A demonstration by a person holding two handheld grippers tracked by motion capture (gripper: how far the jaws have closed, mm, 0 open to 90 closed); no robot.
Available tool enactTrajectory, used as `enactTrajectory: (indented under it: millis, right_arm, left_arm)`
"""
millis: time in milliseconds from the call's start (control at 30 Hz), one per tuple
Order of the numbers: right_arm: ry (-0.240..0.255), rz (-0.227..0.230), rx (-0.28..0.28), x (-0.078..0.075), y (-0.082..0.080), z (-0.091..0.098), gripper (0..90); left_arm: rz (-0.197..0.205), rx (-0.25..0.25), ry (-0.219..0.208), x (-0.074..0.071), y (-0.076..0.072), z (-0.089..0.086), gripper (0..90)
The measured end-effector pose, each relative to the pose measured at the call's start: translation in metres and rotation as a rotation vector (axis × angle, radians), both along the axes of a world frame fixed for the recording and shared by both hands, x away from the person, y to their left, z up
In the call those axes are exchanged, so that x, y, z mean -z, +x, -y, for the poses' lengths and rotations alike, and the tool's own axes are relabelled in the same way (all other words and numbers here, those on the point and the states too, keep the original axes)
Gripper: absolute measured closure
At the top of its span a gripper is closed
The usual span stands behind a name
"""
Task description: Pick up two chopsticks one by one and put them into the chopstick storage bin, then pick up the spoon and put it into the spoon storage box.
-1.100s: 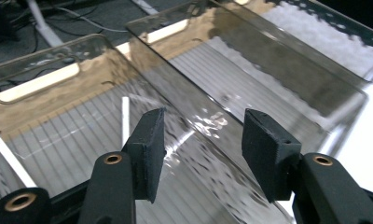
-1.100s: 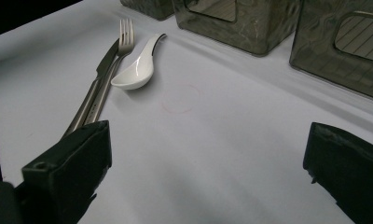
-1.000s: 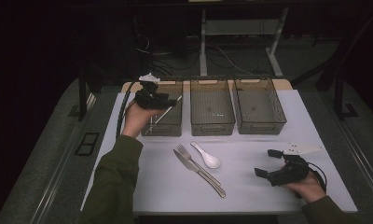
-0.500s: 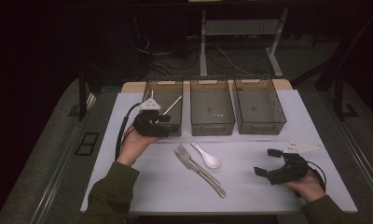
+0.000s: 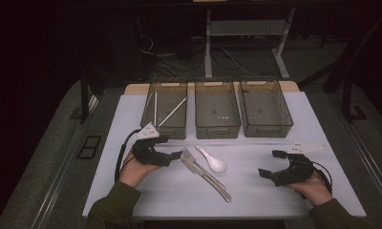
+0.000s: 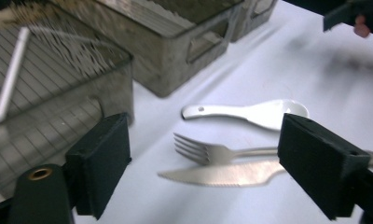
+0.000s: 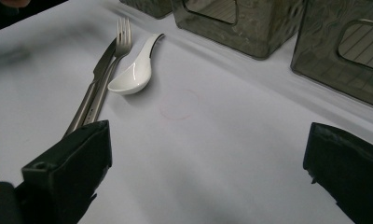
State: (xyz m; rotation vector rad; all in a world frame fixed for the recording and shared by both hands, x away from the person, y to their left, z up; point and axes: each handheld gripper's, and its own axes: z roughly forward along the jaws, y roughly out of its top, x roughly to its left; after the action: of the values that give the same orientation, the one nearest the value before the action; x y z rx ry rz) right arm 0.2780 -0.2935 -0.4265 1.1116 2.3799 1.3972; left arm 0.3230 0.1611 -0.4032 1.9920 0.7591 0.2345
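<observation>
Left gripper (image 5: 174,148): jaws spread wide, empty, low over the table (image 5: 256,200), just left of the fork (image 6: 212,150) tines.
Right gripper (image 5: 273,163): jaws apart, empty, near the table's right front.
Cutlery: fork and knife (image 6: 222,172) side by side; white spoon (image 5: 213,160) just beside them.
Bins: 3 in a row behind; left bin (image 5: 165,110) holds 2 white chopsticks (image 5: 172,112).
</observation>
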Motion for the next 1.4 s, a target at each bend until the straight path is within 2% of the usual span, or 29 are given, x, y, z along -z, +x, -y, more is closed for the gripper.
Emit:
enactTrajectory:
  millis: [200, 267, 500, 567, 633, 700, 867, 1200, 1400]
  right_arm:
    - [-0.009, 0.002, -0.004, -0.002, 0.003, -0.006, 1.0]
    - [-0.008, 0.002, -0.003, -0.002, 0.005, -0.008, 1.0]
    - [-0.002, -0.001, -0.009, -0.005, 0.009, -0.016, 1.0]
    - [-0.002, -0.004, -0.014, -0.005, 0.011, -0.019, 1.0]
    - [0.003, -0.013, -0.018, -0.006, 0.014, -0.022, 1.0]
    - [-0.003, -0.015, -0.022, -0.006, 0.017, -0.027, 1.0]
    - [-0.01, -0.028, -0.04, -0.008, 0.022, -0.04, 1.0]
    - [-0.013, -0.035, -0.061, -0.009, 0.032, -0.061, 1.0]
    - [0.002, -0.037, -0.07, -0.009, 0.037, -0.07, 1.0]
  left_arm:
    - [0.011, -0.004, -0.012, 0.006, -0.012, -0.002, 4.3]
    - [0.009, -0.005, 0.0, 0.008, -0.016, -0.001, 0.4]
    - [0.0, 0.012, 0.009, 0.015, -0.028, -0.001, 0.0]
    - [-0.006, 0.015, 0.027, 0.017, -0.029, 0.0, 0.0]
    - [-0.02, 0.019, 0.029, 0.018, -0.031, 0.001, 0.0]
    - [-0.002, 0.017, 0.04, 0.019, -0.032, 0.001, 0.0]
    - [-0.006, 0.002, 0.062, 0.021, -0.033, 0.001, 0.0]
    - [-0.012, 0.03, 0.045, 0.022, -0.033, 0.006, 0.0]
    - [-0.018, 0.037, 0.03, 0.023, -0.03, 0.007, 0.0]
